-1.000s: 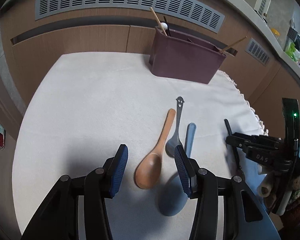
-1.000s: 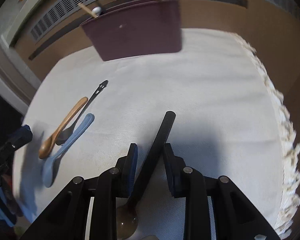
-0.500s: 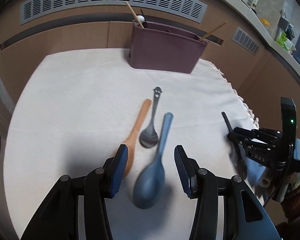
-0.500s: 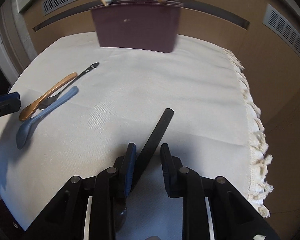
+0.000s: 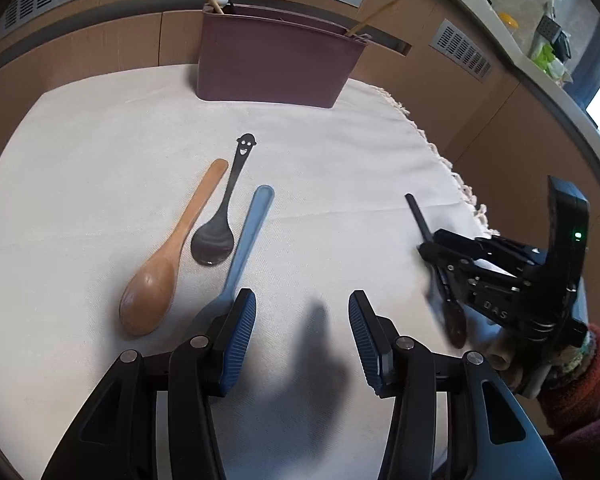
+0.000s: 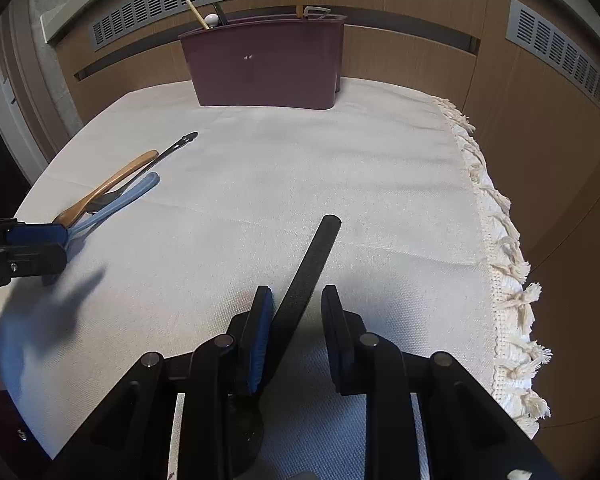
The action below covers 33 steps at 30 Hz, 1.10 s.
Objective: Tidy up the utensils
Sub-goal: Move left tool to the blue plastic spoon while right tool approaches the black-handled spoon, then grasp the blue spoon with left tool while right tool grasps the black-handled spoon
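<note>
The black spoon lies between the fingers of the right gripper, handle pointing forward and a little to the right, toward the maroon utensil caddy at the far edge of the cloth-covered table. Its bowl sits back under the gripper body, half hidden. The handle leans on the left pad, while a gap shows beside the right pad, so the jaws look narrow but not fully pinched on it; whether the spoon is truly held, I cannot tell for certain. In the left wrist view the same spoon hangs slightly blurred under that gripper, which suggests it is at least carried.

The left gripper stands wide and empty above the cloth, and the blue spoon lies just off its left finger, its handle running away toward the caddy. Beside it lie the wooden spoon and a dark spoon with a smiley face cut in the handle tip, all three roughly parallel, bowls toward the person.

The caddy is straight ahead of the right gripper and well apart from it, with chopsticks already standing in it. The right hand has the clearer line to it.

The only writing legible is "DAS" on the right gripper's body, seen from the left wrist view
</note>
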Motion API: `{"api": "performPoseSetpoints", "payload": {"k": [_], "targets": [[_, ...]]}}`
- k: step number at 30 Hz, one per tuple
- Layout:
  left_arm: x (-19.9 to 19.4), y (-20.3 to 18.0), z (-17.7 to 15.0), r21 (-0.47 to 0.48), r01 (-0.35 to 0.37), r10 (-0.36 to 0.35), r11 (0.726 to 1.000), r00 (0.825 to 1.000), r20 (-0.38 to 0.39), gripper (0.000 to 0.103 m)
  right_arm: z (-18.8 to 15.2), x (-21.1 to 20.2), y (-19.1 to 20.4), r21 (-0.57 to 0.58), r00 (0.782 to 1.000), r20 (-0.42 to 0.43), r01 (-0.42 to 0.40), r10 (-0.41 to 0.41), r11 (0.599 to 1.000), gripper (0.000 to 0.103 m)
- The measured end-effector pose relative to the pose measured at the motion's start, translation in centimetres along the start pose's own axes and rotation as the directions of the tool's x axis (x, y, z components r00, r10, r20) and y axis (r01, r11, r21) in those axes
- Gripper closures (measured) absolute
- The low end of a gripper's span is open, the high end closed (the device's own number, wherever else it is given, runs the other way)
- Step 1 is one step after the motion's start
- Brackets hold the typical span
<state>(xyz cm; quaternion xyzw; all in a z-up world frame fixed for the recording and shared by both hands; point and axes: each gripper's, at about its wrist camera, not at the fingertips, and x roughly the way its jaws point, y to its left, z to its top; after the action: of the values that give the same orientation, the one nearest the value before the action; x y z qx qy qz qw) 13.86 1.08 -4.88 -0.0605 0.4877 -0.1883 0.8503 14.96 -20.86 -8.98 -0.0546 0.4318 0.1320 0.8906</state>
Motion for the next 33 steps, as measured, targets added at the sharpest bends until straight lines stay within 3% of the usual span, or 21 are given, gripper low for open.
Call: {"api": "performPoseSetpoints", "payload": {"k": [11, 16, 22, 28, 31, 33], "targets": [[-0.2, 1.7, 1.1, -0.009, -0.087, 0.087, 0.996, 0.996, 0.028, 0.054, -0.3, -0.1, -0.1, 0.005, 1.000, 0.016, -0.011, 0.011, 1.000, 0.080], [0.6, 2.9, 0.9, -0.067, -0.043, 0.042, 0.997, 0.999, -0.012, 0.054, -0.3, -0.1, 0.2, -0.001, 1.000, 0.017, -0.011, 0.011, 1.000, 0.078], [1.9, 1.1, 0.6, -0.031, 0.002, -0.004, 1.000, 0.998, -0.055, 0.054, -0.4, -0.1, 0.2, 0.000, 1.000, 0.019, -0.009, 0.009, 1.000, 0.078], [2.8, 0.6, 1.5, 0.003, -0.123, 0.123, 0.992, 0.992, -0.035, 0.054, -0.4, -0.1, 0.2, 0.000, 1.000, 0.017, -0.009, 0.009, 1.000, 0.078], [3.3, 0.3, 1.9, 0.031, -0.146, 0.147, 0.989, 0.988, -0.042, 0.054, -0.4, -0.2, 0.1, 0.025, 1.000, 0.005, -0.012, 0.012, 1.000, 0.076], [3.5, 0.2, 2.0, 0.045, -0.152, 0.154, 0.987, 0.987, -0.048, 0.054, -0.5, -0.3, -0.1, 0.062, 0.999, -0.005, -0.035, 0.035, 0.997, 0.070]]}}
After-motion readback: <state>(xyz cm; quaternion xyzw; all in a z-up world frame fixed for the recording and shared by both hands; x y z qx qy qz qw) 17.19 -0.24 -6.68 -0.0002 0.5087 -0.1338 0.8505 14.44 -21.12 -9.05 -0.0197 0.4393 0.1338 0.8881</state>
